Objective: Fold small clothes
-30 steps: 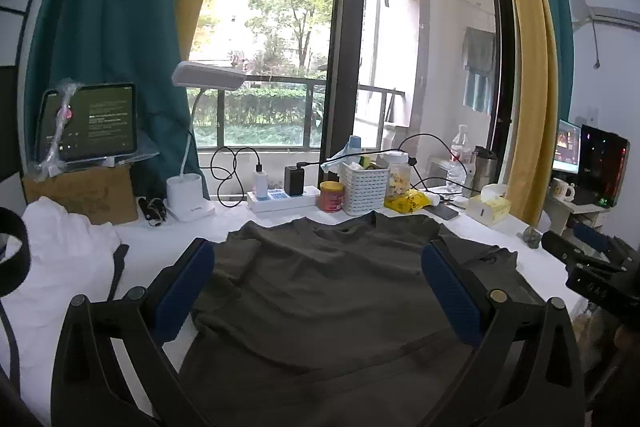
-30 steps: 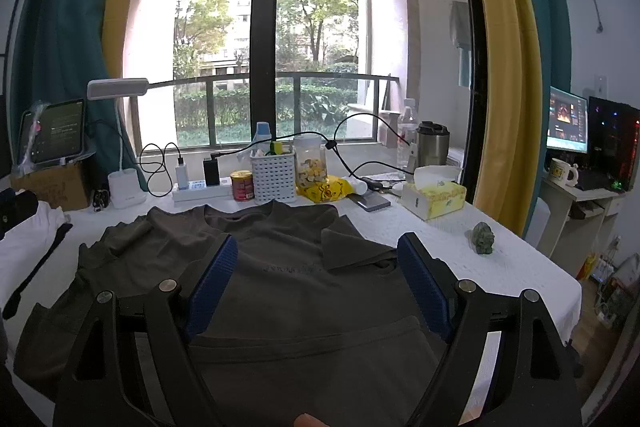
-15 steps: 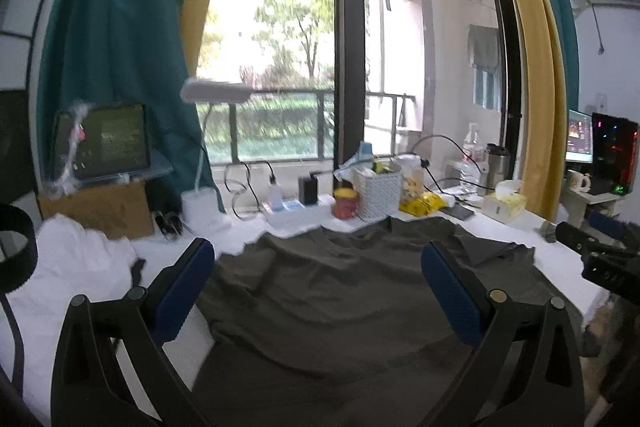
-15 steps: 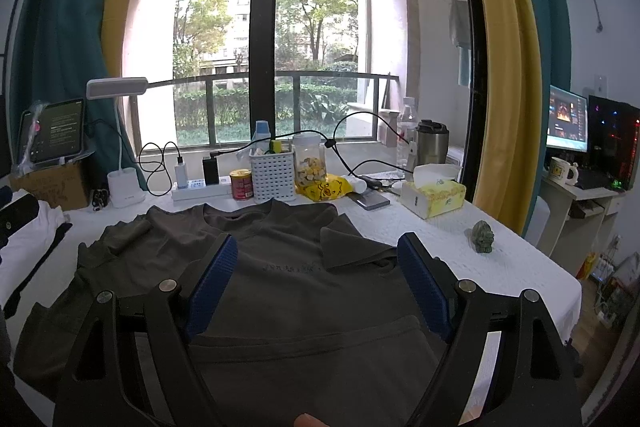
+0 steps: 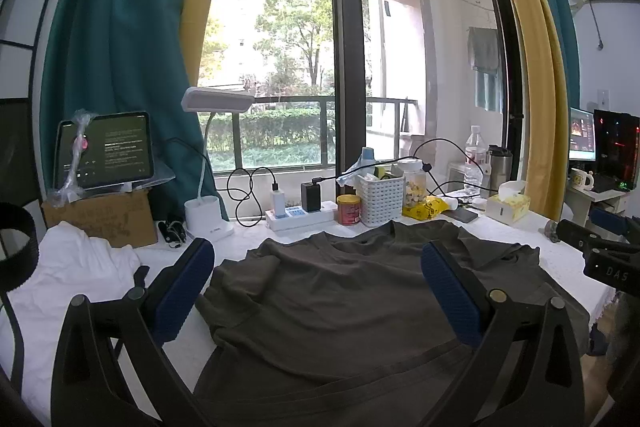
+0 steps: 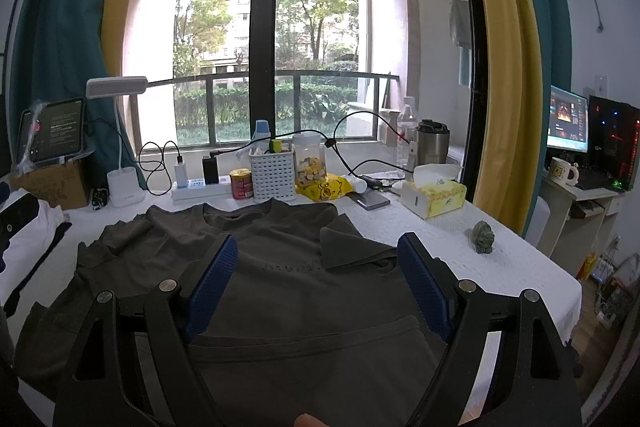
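Observation:
A dark olive T-shirt (image 5: 332, 299) lies spread on the white table, neck toward the window, hem toward me. It also shows in the right wrist view (image 6: 296, 291), with its right sleeve (image 6: 352, 247) folded in over the chest. My left gripper (image 5: 320, 291) is open and empty, held above the shirt's left half. My right gripper (image 6: 316, 283) is open and empty above the shirt's middle. The right gripper's body also shows at the right edge of the left wrist view (image 5: 600, 259).
A pile of white clothes (image 5: 76, 267) lies at the left. Along the window stand a cardboard box with a tablet (image 5: 104, 151), a lamp (image 5: 208, 223), a power strip (image 5: 300, 219), a white basket (image 6: 272, 175), a tissue box (image 6: 434, 195) and a small figurine (image 6: 483, 235). The table's right edge (image 6: 560, 279) drops off.
The left gripper's view shifted and tilted up a little, so the shirt sits lower in it. The right gripper barely moved. Both stay open.

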`<state>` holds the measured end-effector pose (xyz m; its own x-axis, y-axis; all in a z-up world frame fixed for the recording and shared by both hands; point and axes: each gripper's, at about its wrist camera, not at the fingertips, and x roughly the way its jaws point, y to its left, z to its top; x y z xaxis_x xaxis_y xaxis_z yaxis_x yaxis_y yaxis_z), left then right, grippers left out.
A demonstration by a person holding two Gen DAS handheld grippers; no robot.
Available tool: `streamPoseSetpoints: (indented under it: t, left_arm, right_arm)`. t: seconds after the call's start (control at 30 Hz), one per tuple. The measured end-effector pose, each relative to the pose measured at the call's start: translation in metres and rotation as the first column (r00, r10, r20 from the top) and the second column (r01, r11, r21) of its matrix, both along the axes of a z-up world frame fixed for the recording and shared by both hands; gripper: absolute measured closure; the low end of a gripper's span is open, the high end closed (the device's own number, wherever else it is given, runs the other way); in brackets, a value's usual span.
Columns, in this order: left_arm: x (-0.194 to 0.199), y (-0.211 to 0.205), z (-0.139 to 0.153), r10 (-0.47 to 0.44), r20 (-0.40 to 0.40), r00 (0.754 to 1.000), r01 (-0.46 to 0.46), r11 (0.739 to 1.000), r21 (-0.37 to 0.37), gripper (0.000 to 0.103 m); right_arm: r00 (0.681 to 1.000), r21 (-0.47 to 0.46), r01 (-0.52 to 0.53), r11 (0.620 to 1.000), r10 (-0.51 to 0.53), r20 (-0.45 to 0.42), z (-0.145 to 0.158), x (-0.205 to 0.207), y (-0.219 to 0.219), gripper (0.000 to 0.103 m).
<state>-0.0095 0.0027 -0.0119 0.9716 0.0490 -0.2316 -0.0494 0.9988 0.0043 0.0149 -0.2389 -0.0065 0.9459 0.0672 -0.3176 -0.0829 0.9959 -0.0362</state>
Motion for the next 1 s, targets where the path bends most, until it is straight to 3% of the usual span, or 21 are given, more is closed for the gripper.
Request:
streamPoseSetpoints:
  t: [0.23, 1.0]
  left_arm:
    - [0.0008, 0.0045, -0.002, -0.022, -0.017, 1.0, 0.022, 0.998, -0.052, 0.001]
    - [-0.0015, 0.0073, -0.0031, -0.038, -0.024, 0.999, 0.036, 0.996, -0.082, 0.001]
  right_arm:
    - [1.0, 0.0, 0.001, 1.0, -0.001, 0.0, -0.0003, 0.0002, -0.0003, 0.018]
    - [1.0, -0.002, 0.001, 1.0, -0.001, -0.011, -0.0013, 0.0008, -0.0024, 0.018]
